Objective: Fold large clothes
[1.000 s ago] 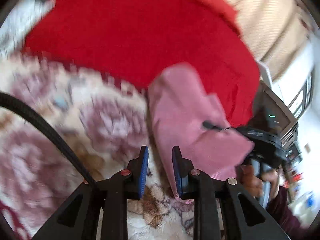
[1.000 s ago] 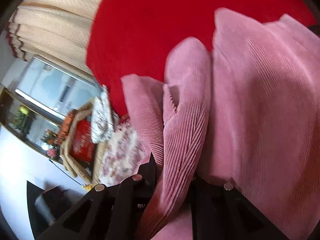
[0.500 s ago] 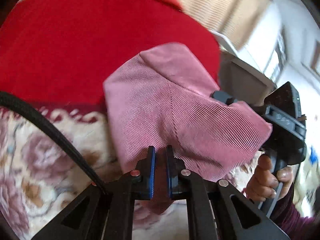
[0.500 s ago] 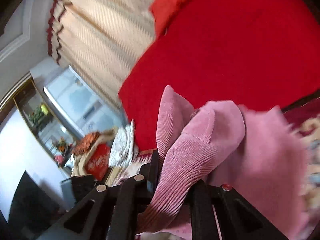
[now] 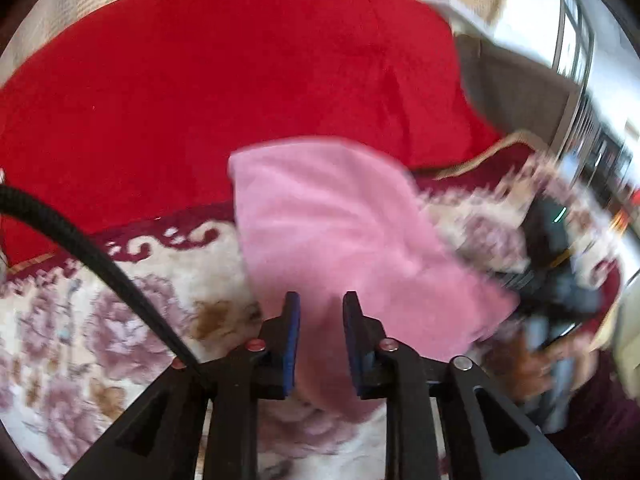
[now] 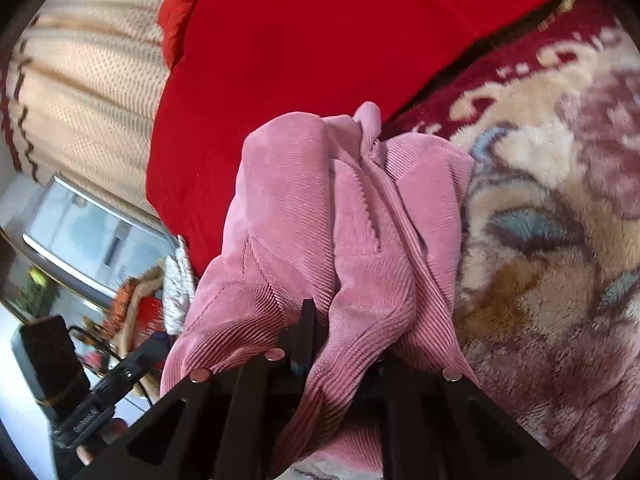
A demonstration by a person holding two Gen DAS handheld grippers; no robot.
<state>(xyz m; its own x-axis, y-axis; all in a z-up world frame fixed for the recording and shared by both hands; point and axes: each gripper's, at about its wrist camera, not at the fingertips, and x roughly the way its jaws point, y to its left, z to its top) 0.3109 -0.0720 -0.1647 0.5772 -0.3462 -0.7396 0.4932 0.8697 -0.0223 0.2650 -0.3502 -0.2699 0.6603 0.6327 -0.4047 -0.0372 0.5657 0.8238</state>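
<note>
A pink corduroy garment [image 5: 332, 232] lies folded on a floral blanket [image 5: 100, 320], its far edge near a red cover. My left gripper [image 5: 320, 332] is open, its blue-padded fingers [image 5: 291, 332] apart with the garment's near edge between them but not pinched. In the right wrist view the garment [image 6: 344, 216] is bunched and draped over my right gripper [image 6: 332, 340], which is shut on a fold of it; the right finger is hidden under the cloth. The right gripper also shows blurred at the garment's right corner in the left wrist view [image 5: 552, 272].
A red cover [image 5: 240, 72] spreads behind the garment. The floral blanket [image 6: 560, 240] fills the right side. Beige curtains [image 6: 88, 92], a window and cluttered furniture [image 6: 136, 312] are to the left. A black cable [image 5: 80, 248] crosses the left wrist view.
My left gripper has opened from its shut grip on the garment's edge. The garment has come down onto the blanket and lies flatter. The right gripper still holds its fold.
</note>
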